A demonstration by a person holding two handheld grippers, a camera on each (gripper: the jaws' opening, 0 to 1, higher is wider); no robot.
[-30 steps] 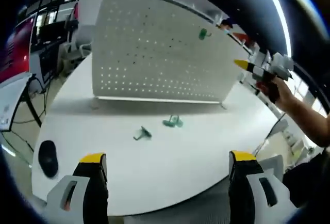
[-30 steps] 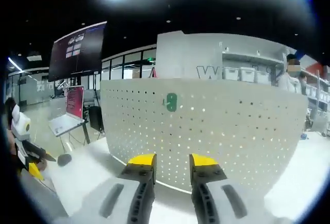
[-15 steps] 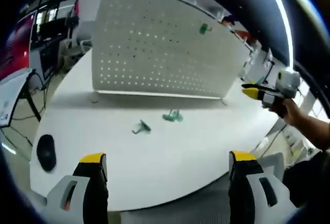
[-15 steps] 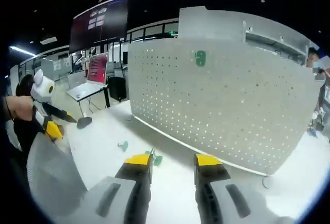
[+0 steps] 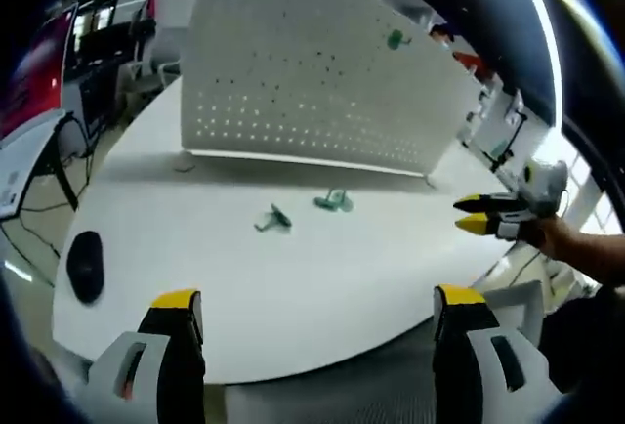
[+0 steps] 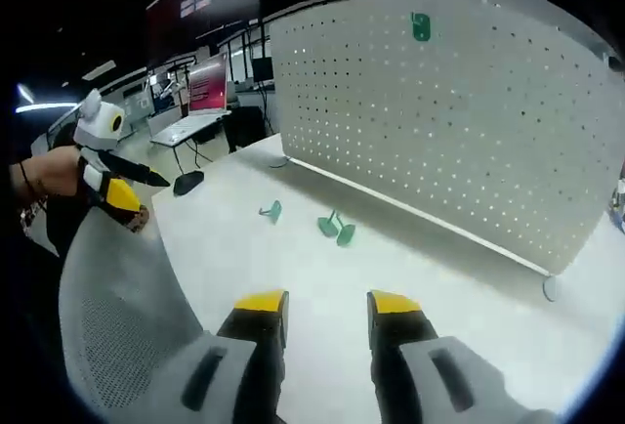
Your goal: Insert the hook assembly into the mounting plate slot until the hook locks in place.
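Observation:
A white pegboard mounting plate (image 5: 312, 92) (image 6: 439, 121) stands upright on the white table (image 5: 293, 287). One green hook (image 5: 395, 40) (image 6: 420, 25) hangs near its top. Two loose green hook pieces lie on the table in front of it: a small one (image 5: 272, 219) (image 6: 272, 210) and a larger one (image 5: 333, 201) (image 6: 335, 228). My left gripper (image 5: 317, 297) is wide open and empty, back near the table's front edge. My right gripper (image 6: 325, 302) (image 5: 479, 214) has a narrow gap between its jaws and holds nothing. It hovers off the table's right side, well short of the hooks.
A black mouse (image 5: 85, 277) (image 6: 187, 183) lies near the table's left end. A grey mesh chair back (image 6: 117, 317) stands close by the right gripper. A laptop (image 6: 195, 123) sits on a stand beyond the table. A person's hand holds the left gripper (image 6: 122, 194).
The right gripper has come down and away from the pegboard toward the table's right edge, so its view now takes in the tabletop and loose hooks. The hooks have not moved.

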